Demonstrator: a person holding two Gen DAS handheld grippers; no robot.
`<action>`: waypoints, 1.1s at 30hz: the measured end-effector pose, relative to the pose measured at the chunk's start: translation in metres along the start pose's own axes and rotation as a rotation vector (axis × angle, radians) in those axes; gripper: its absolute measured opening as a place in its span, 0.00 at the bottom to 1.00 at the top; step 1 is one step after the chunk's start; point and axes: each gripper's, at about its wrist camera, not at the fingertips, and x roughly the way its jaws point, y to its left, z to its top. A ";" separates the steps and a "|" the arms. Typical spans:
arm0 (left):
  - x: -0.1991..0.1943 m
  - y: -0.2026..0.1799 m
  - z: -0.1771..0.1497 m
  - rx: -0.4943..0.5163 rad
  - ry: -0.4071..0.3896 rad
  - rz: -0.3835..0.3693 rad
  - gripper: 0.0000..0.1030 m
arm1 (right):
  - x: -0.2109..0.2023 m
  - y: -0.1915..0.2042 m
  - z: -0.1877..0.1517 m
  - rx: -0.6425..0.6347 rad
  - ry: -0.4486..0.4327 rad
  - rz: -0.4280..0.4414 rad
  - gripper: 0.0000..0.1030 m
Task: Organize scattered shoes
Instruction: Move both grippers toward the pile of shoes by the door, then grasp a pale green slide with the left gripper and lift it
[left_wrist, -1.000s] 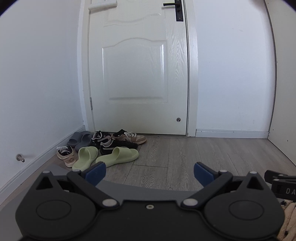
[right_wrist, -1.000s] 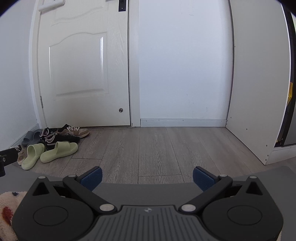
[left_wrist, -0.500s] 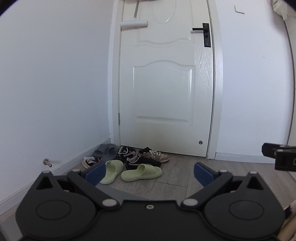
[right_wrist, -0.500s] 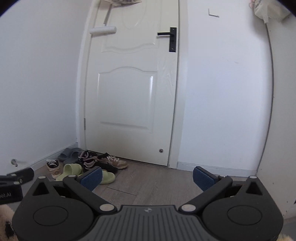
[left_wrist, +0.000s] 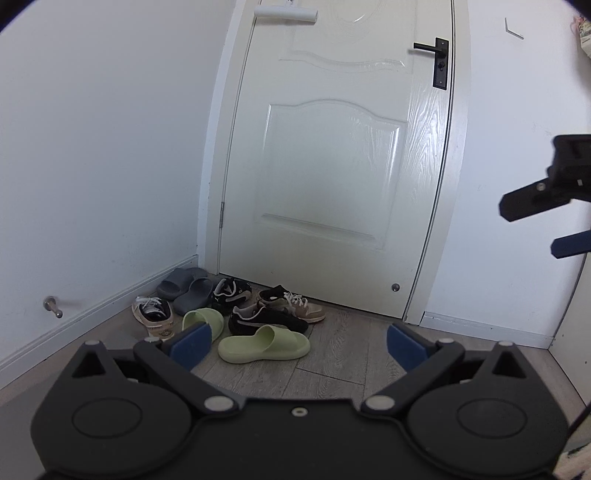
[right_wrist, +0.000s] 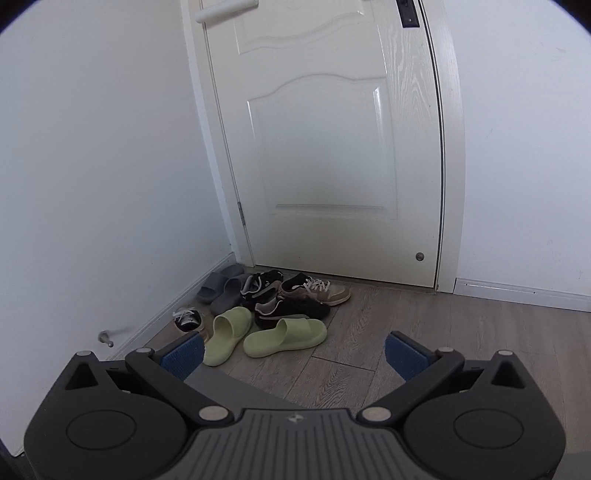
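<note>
the left hand-held gripper (left_wrist: 297, 345) hangs above the grey wood-plank floor (left_wrist: 343, 354) with its blue-padded fingers spread wide and nothing between them. the right hand-held gripper (right_wrist: 293, 352) is likewise spread wide and empty; in the left wrist view part of it shows at the right edge (left_wrist: 554, 206), raised against the white wall.

the scattered shoes lie in a loose heap on the floor in the corner where the white panelled door (left_wrist: 332, 166) meets the left wall, well ahead of both grippers. nearest lies a pale green foam slide (left_wrist: 264, 345), on its sole and turned sideways; its pale green partner (left_wrist: 204, 321) sits just to the left, partly hidden behind the left gripper's blue pad. behind them is a black sneaker with a grey stripe (left_wrist: 267, 319), and beyond it a tan and brown laced sneaker (left_wrist: 295, 302) close to the door. a second black sneaker (left_wrist: 232, 291) lies beside two dark grey slides (left_wrist: 186, 288) tucked into the corner. a beige laced sneaker with a dark lining (left_wrist: 153, 315) rests near the white baseboard.

a metal door stop (left_wrist: 53, 308) juts from the left wall. the black door handle (left_wrist: 434, 61) sits high on the door.
</note>
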 end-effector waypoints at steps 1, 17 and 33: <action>0.016 0.001 -0.002 -0.005 -0.019 0.026 0.99 | 0.022 -0.006 -0.005 -0.009 -0.020 0.008 1.00; 0.385 0.059 -0.099 0.247 0.325 0.231 0.87 | 0.383 -0.056 -0.141 -0.113 0.082 0.077 1.00; 0.559 0.050 -0.118 0.096 0.511 0.024 0.71 | 0.455 -0.169 -0.146 -0.053 0.226 0.093 1.00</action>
